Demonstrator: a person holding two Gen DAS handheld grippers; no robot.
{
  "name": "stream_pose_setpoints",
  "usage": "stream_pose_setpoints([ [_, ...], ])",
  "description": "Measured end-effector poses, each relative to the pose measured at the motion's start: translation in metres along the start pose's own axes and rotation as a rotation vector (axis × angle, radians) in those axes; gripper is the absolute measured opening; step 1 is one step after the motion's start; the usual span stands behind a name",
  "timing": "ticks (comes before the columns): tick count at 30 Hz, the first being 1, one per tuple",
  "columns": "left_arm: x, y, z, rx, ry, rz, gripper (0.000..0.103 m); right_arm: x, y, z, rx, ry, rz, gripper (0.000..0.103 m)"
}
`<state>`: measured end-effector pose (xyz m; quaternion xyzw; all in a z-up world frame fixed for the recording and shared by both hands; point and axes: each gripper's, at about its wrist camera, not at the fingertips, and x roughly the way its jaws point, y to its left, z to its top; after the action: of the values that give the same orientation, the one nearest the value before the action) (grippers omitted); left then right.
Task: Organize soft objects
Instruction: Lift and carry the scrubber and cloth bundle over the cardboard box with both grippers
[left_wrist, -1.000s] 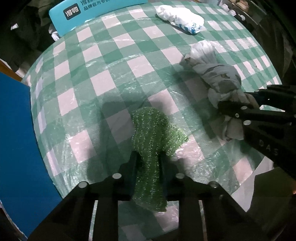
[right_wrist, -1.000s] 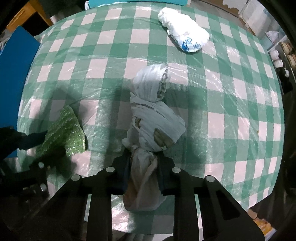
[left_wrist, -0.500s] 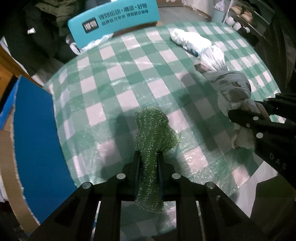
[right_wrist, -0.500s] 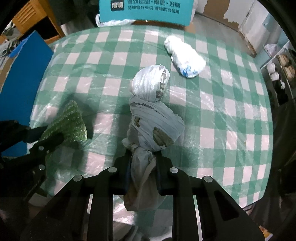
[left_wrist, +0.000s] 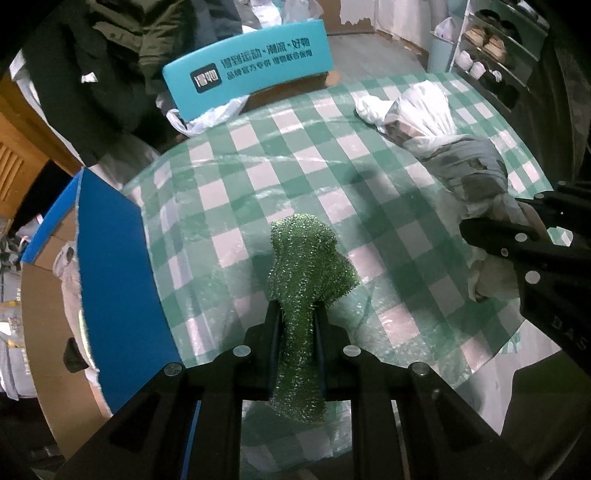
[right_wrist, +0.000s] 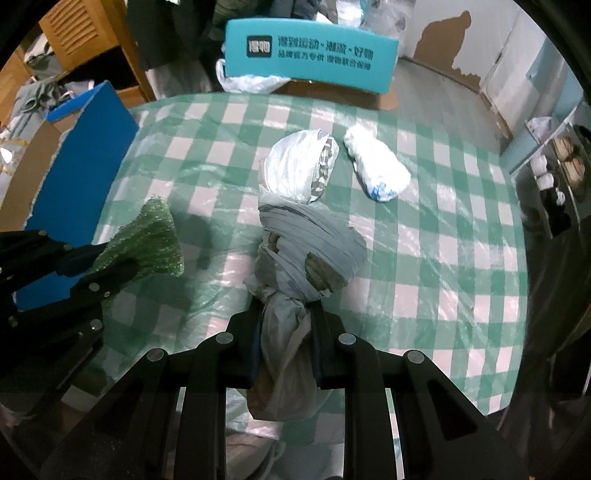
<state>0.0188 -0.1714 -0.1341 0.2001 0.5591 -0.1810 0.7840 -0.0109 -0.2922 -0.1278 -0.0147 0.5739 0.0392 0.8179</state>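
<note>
**Two soft things lifted off the checked table, one left lying**

The left gripper (left_wrist: 297, 314) is clamped tight on a green glittery cloth (left_wrist: 308, 258), which hangs pinched between its fingers above the near left part of the table (left_wrist: 258, 155). The right gripper (right_wrist: 284, 321) is closed on the knotted tail of a grey-and-white wrapped bundle (right_wrist: 306, 236), held over the middle of the table near its near edge. In the right wrist view the two held things are apart, the cloth to the left of the bundle with bare checked tablecloth between them.

Soft things on or over the table number three: one green cloth, one wrapped bundle, and one white bag (right_wrist: 376, 170) printed with blue, lying flat toward the far right of the table, just beside the bundle's far end as seen here.

Around the table: one blue board (left_wrist: 114, 277) stands against the left edge, with a cardboard box behind it. One teal chair back (right_wrist: 312, 51) with printed characters stands at the far edge, a crumpled plastic bag (right_wrist: 247, 81) on the seat below it. Dark coats hang beyond the far left corner, and a shelf with small white cups stands off the right side.
</note>
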Motion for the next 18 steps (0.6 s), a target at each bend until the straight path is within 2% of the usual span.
stream_pose_setpoints([
  [18, -0.038, 0.041, -0.004, -0.062, -0.071, 0.043, 0.016, -0.038, 0.038, 0.019, -0.081, -0.092, 0.056, 0.018],
])
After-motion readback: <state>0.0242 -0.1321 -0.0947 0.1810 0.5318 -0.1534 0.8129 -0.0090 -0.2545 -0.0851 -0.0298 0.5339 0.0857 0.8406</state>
